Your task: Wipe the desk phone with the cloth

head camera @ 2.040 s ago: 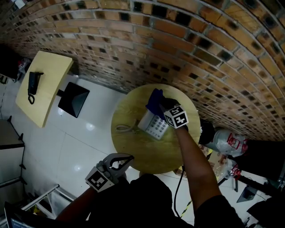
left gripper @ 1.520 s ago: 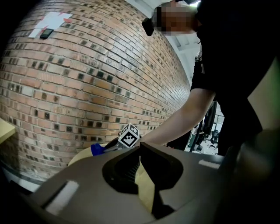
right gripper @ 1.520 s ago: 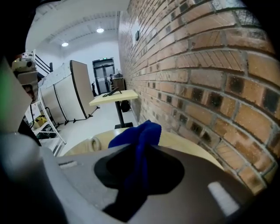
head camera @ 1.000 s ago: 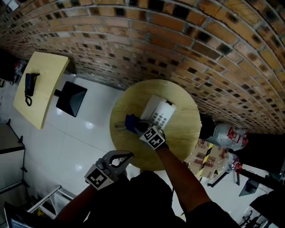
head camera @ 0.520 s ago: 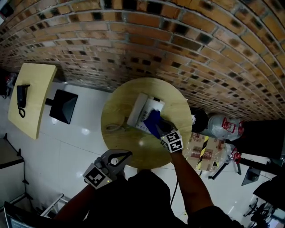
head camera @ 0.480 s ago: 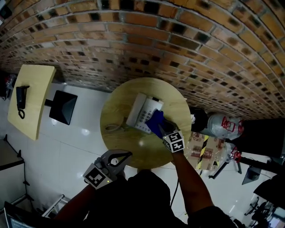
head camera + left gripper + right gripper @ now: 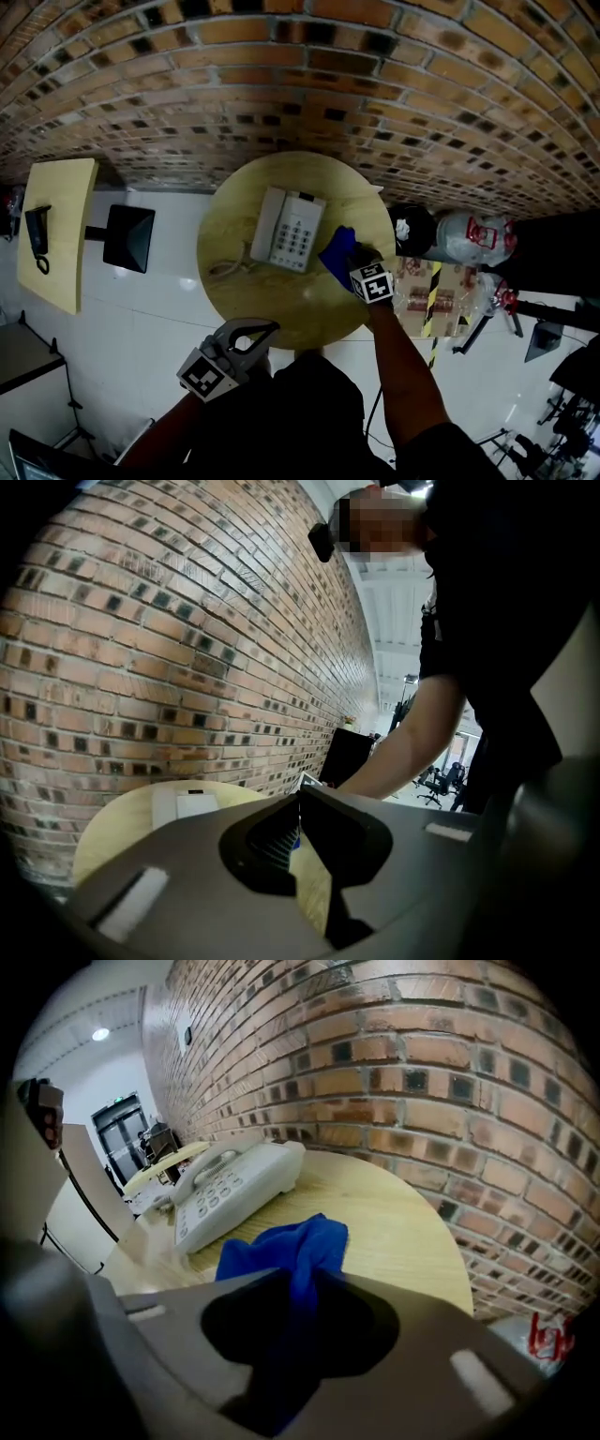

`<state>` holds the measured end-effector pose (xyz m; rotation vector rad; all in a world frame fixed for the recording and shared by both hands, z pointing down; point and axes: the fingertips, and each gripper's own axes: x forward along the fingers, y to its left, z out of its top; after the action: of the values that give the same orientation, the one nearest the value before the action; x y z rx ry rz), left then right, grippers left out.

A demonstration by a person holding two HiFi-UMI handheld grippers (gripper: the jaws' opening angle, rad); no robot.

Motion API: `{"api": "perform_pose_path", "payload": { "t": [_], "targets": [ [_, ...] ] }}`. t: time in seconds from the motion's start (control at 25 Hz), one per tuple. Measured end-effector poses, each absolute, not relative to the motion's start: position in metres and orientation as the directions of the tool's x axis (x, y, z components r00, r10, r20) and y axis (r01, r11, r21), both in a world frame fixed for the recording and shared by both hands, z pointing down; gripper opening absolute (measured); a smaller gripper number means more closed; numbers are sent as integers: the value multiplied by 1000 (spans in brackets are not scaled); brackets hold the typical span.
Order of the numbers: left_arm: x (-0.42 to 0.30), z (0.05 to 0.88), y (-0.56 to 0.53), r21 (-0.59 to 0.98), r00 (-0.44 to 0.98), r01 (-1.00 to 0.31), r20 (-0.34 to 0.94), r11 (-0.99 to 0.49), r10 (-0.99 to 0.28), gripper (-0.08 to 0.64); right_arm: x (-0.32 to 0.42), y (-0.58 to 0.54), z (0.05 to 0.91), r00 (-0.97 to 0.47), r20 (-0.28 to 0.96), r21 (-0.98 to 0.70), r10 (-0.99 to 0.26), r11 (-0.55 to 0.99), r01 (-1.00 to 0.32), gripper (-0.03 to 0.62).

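desk phone lies at centre frame on the round table; just right of it, right gripper pinches the blue cloth; left gripper, lower left, is closed and empty.

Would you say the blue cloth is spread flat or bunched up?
Bunched up: the blue cloth is gathered in folds, pinched by the right gripper beside the white desk phone.

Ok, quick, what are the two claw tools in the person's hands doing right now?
Left gripper: closed, nothing between its jaws.
Right gripper: closed on the crumpled blue cloth.
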<state>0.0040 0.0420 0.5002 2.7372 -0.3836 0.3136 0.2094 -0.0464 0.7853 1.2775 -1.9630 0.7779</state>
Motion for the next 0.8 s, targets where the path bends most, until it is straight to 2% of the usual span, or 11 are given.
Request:
{"api": "perform_pose_path", "payload": {
  "t": [0.12, 0.32, 0.44, 0.6, 0.8],
  "targets": [
    [12, 501, 42, 311, 941, -293, 258, -904, -216, 2, 214, -52, 787, -290, 785, -97, -548, 354, -930, 100],
    [19, 501, 44, 313, 942, -291, 259, -904, -214, 2, 225, -59, 790, -283, 792, -103, -542, 337, -936, 221],
    [18, 498, 44, 308, 942, -295, 251, -905, -221, 2, 231, -59, 788, -276, 798, -113, -537, 316, -942, 255],
    [14, 491, 41, 292, 943, -296, 240, -910, -230, 2, 232, -69, 751, -290, 729, -116, -620, 306, -945, 262],
    [5, 479, 36, 281, 948, -287, 221, -916, -230, 2, 217, -74, 663, -324, 557, -93, -765, 330, -939, 261]
  ]
}}
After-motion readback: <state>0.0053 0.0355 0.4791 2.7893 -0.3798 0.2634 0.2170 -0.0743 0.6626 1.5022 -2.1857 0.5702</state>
